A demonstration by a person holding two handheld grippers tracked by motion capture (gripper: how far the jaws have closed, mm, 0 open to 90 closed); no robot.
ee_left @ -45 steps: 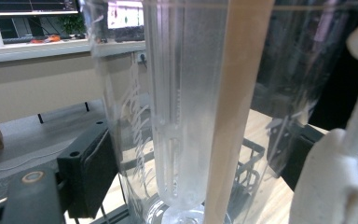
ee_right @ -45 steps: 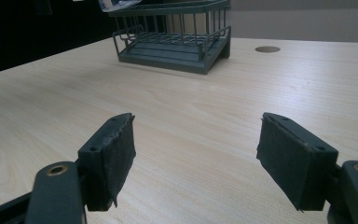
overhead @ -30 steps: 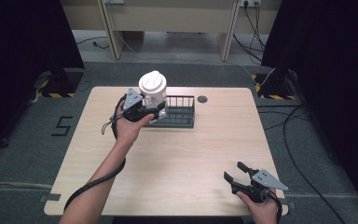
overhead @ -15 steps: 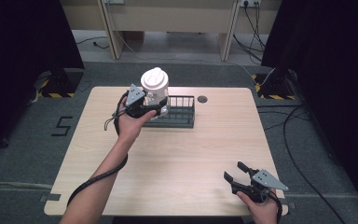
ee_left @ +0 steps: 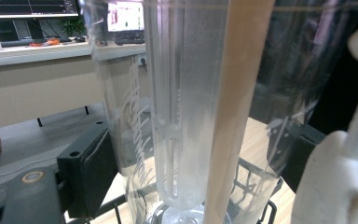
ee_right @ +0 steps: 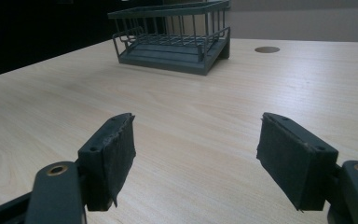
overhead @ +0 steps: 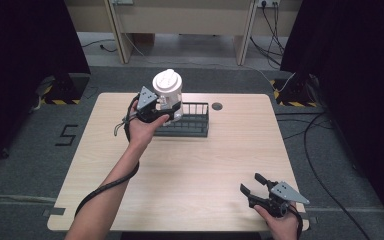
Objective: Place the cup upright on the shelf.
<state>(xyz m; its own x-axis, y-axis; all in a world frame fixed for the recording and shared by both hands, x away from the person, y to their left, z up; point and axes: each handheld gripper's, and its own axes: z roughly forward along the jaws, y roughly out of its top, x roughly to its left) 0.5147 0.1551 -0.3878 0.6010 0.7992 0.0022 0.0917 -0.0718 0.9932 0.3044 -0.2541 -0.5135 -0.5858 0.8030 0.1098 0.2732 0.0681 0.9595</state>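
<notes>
Right gripper (overhead: 252, 186): positioned at the near right corner of the table (overhead: 205, 170), held low over the surface by the person's right hand (overhead: 280, 227). In the right gripper view its fingers (ee_right: 114, 156) stand wide apart with nothing between them; bare wood shows in the gap.

Left forearm (overhead: 115, 190): extends from the near edge of the table toward the far side, with a black cable running along it.

Left gripper (overhead: 166, 106): raised above the far left-centre area of the table. Its fingers are clamped on a clear plastic cup (overhead: 169, 95) with a white lid (overhead: 167, 81). The cup is held roughly upright, lid upward. In the left gripper view the transparent wall of the cup (ee_left: 186, 112) stands between the black finger pads (ee_left: 86, 172), one on each side, pressed against it.

Wire basket (overhead: 190, 120): a dark rack resting on the table just beyond the left gripper. The cup is above the left end of the basket; whether its base touches the basket cannot be told. In the right gripper view the basket (ee_right: 177, 39) is far off and holds nothing.

Cable hole (overhead: 217, 106): a round dark opening in the table, just right of the basket, near the far edge.
</notes>
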